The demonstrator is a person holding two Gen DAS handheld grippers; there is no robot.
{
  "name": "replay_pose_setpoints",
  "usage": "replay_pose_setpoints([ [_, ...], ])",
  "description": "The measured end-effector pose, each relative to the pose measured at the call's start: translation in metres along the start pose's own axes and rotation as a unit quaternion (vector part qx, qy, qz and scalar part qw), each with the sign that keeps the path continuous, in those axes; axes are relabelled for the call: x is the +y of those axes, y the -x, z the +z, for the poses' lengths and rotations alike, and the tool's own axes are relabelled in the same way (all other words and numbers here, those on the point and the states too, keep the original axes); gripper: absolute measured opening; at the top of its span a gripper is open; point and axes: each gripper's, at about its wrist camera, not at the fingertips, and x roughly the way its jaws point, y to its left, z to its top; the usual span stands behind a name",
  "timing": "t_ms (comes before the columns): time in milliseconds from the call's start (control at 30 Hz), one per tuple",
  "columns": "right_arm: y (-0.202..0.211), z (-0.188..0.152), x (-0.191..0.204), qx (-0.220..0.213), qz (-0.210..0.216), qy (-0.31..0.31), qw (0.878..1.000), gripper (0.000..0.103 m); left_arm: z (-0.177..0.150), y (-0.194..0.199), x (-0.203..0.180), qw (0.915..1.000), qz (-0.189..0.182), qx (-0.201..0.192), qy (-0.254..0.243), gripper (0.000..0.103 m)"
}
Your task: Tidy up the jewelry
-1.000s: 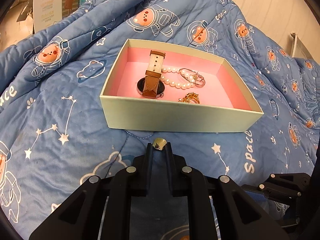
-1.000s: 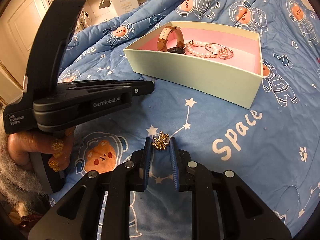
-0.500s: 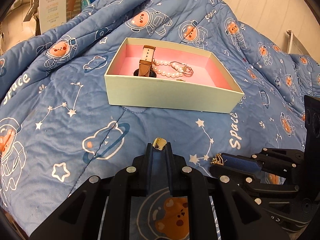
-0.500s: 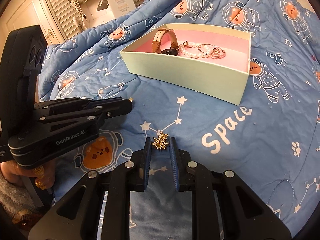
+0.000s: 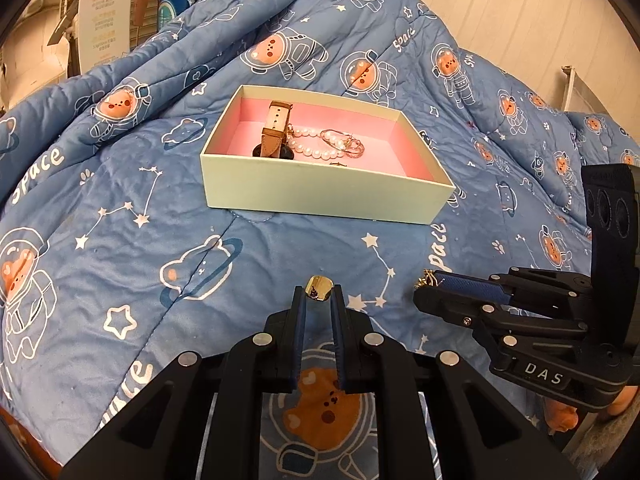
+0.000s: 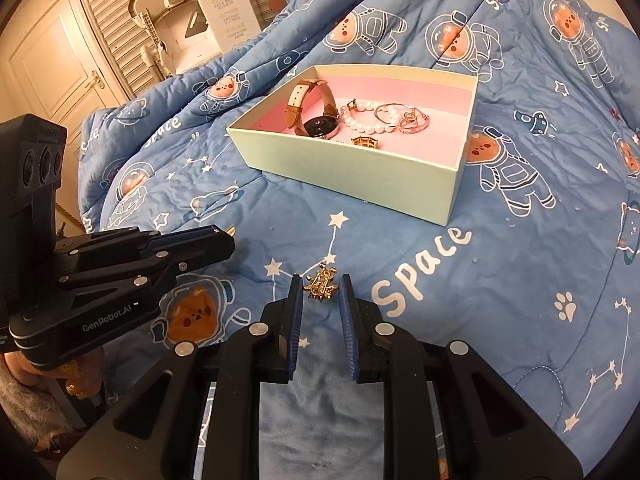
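**Two claws, two gold pieces, one box waiting**

Left gripper reaches forward low over the quilt, level, its two dark, blue-padded fingers clenched on a small gold ring with a smooth, glossy rounded face that sits right at the fingertips. Right gripper is held the same way, just beside it on the right; its ribbed blue pads stand a little wider, and a spiky gold charm of thin openwork metal sits between the tips. It touches the left pad, but contact with the right pad cannot be made out, so I cannot tell whether that claw is grasping or released. In the left wrist view the right gripper's tips show a bit of gold chain poking out.

Farther off, on the quilt, lies one shallow rectangular cardboard box, pale green outside and pink inside. It holds five pieces: one watch with a tan leather strap and round dark face, standing on edge at the left; one bracelet of round white pearls in the middle; one thin rose-gold bangle overlapping the pearls on the right; and one small gold charm near the front wall.

Soft blue padded fabric printed with bear astronauts, stars and "Space" lettering covers the bed. One tall white carton stands beyond it at the far left.
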Motion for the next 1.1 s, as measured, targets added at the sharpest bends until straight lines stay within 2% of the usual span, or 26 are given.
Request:
replay_pose_setpoints([
  [333,0.016,0.017,-0.001,-0.022,-0.001,-0.001,1.000,0.019,0.019,0.011,-0.016,0.9994,-0.013,-0.021,-0.024,0.012],
  [767,0.032,0.053,-0.008,-0.077,-0.031,-0.014,0.996,0.019,0.047,0.007,-0.017,0.9988,-0.009,-0.024,-0.042,0.012],
  [1100,0.022,0.091,-0.027,-0.057,-0.054,0.037,0.996,0.019,0.065,-0.014,-0.016,0.9986,-0.018,-0.003,-0.050,0.012],
])
